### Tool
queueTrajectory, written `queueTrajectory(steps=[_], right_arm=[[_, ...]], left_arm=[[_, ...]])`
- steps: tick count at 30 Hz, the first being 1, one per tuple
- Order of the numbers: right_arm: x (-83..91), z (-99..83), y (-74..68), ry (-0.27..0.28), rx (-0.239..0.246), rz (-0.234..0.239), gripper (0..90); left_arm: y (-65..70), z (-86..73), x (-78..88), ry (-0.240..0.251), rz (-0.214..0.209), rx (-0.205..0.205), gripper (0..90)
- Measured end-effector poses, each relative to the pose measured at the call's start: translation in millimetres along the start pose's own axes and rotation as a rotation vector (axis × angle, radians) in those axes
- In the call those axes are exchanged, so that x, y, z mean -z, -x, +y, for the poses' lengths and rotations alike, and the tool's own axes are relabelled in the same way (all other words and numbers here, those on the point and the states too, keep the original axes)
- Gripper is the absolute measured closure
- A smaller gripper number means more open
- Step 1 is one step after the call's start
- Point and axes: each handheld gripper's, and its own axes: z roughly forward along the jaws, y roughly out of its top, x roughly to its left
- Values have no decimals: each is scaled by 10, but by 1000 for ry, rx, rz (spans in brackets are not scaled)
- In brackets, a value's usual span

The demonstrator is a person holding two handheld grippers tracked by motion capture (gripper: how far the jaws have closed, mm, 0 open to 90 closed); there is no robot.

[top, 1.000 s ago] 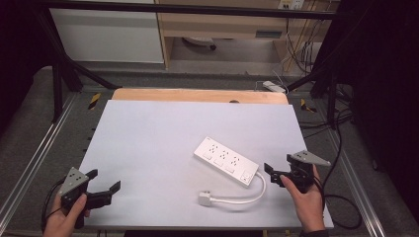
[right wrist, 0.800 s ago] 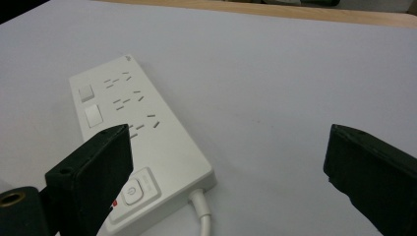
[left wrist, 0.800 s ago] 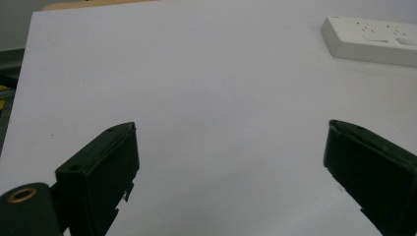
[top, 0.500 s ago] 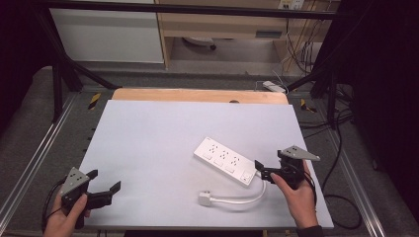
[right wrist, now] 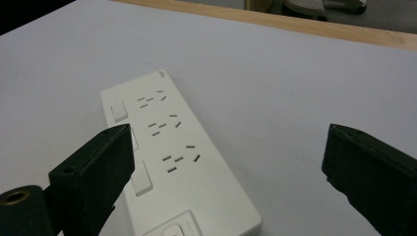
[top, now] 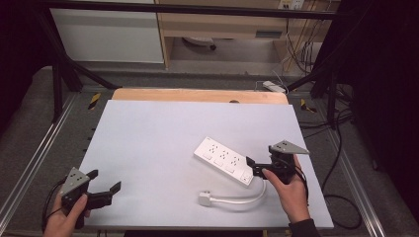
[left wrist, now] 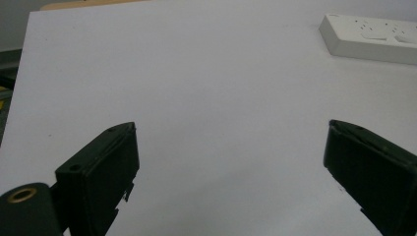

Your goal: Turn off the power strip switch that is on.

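A white power strip (top: 225,160) lies at an angle on the white table (top: 163,128), right of centre. Its short white cable curls to a plug (top: 205,199) near the front edge. My right gripper (top: 252,167) is open, its jaws at the strip's cable end. In the right gripper view the power strip (right wrist: 167,147) lies between and just ahead of the right gripper (right wrist: 228,147), closer to the left jaw, with nothing held. My left gripper (top: 104,180) stands open at the front left corner over bare table. Seen from the left gripper (left wrist: 231,142), the power strip (left wrist: 369,39) is far off.
A wooden strip (top: 197,95) borders the table's far edge. Metal rails (top: 34,163) run along both sides. Black cables (top: 341,197) trail on the floor at the right, and another white power strip (top: 273,86) lies on the floor behind the table.
My right gripper has moved left to the power strip's cable end. The left gripper has stayed where it was.
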Motion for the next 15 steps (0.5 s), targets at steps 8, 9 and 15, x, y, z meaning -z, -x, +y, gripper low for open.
queueTrajectory(steps=[8,9,15], right_arm=[[-142,62,-122,-9,20,35,68],[-161,67,-145,-13,23,40,67],[-255,78,-230,-29,48,57,66]], left_arm=[[-1,0,0,-1,0,0,65],[2,-3,-3,-3,0,1,66],[4,-4,-4,-4,-1,0,66]])
